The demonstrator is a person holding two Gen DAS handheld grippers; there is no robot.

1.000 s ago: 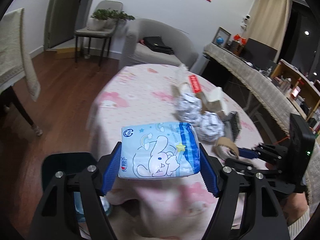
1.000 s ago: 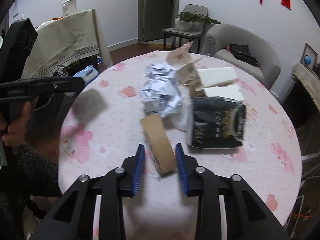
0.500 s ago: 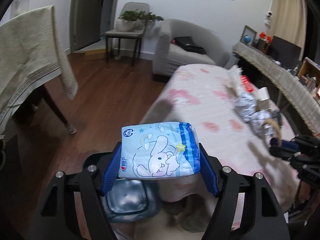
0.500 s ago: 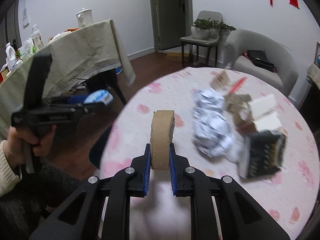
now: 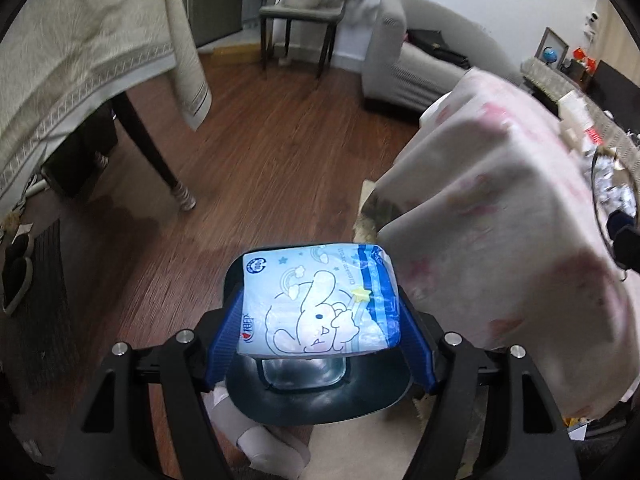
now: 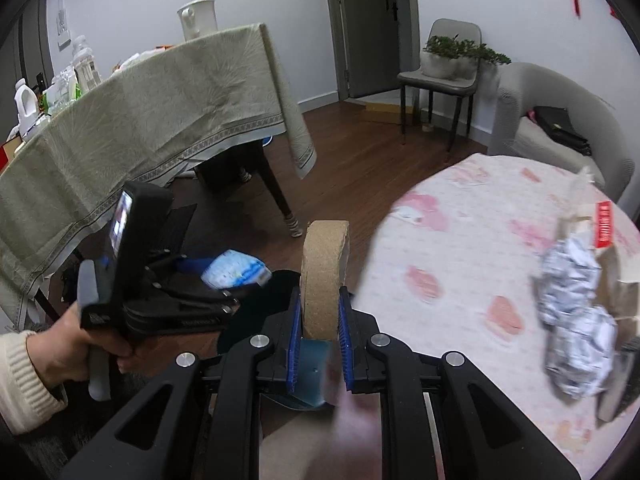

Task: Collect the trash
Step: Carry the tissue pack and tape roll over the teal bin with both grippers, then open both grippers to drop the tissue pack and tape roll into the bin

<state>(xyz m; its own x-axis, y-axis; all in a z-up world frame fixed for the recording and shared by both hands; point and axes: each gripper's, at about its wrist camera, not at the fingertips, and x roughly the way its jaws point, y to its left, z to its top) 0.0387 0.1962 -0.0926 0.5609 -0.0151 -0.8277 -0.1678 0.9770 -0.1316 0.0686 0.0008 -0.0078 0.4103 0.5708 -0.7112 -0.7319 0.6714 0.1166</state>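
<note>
My left gripper [image 5: 320,316] is shut on a light blue tissue pack [image 5: 320,300] with a rabbit drawing and holds it right above a dark open trash bin [image 5: 316,392] on the floor. My right gripper [image 6: 320,320] is shut on a brown cardboard tape roll [image 6: 325,276], held upright off the table's edge, above the bin [image 6: 308,360]. The left gripper with its pack [image 6: 234,270] also shows in the right wrist view. Crumpled foil balls [image 6: 576,320] and paper scraps [image 6: 600,224] lie on the pink round table [image 6: 460,248].
A table with a beige cloth [image 6: 152,112] stands to the left, with a dark leg [image 5: 152,152] on the wooden floor [image 5: 260,160]. A grey armchair [image 5: 412,52] and a chair with a plant [image 6: 444,64] stand at the back. A slipper [image 5: 260,440] lies beside the bin.
My left gripper has swung down from the table's edge over the bin with the tissue pack. My right gripper has closed on the tape roll, lifted it and carried it left towards the bin.
</note>
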